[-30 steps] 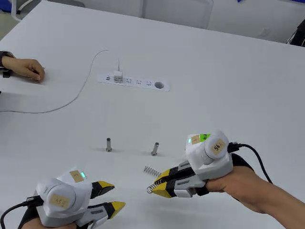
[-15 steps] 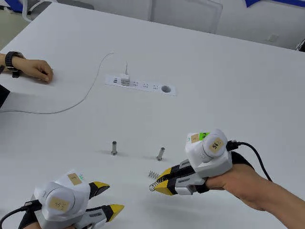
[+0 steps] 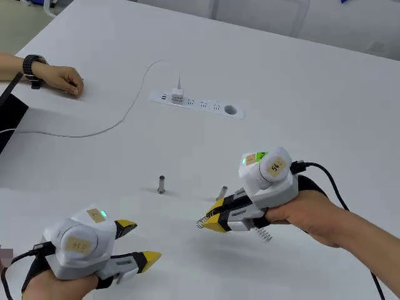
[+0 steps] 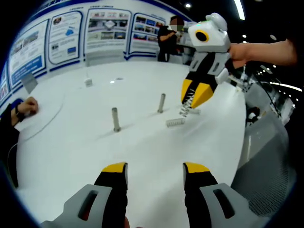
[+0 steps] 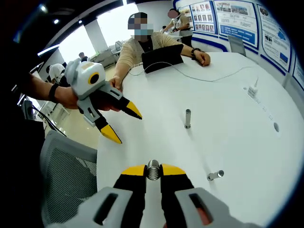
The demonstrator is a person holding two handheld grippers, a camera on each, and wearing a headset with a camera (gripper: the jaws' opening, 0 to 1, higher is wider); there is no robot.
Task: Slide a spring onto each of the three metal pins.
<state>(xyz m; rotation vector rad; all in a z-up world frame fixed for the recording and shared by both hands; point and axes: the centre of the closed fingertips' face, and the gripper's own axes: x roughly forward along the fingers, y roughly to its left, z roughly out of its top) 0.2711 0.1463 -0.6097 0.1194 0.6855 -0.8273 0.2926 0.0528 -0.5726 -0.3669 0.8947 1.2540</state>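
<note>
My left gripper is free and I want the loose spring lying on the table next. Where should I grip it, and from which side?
Probably the middle coils of the loose spring, from above with the left gripper, jaws straddling its width. It lies flat on its side on the table, so a mid-length grip leaves both ends open for a pin.

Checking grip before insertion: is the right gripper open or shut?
Shut. The right gripper pinches a spring; the coil end shows between the closed yellow tips.
</note>
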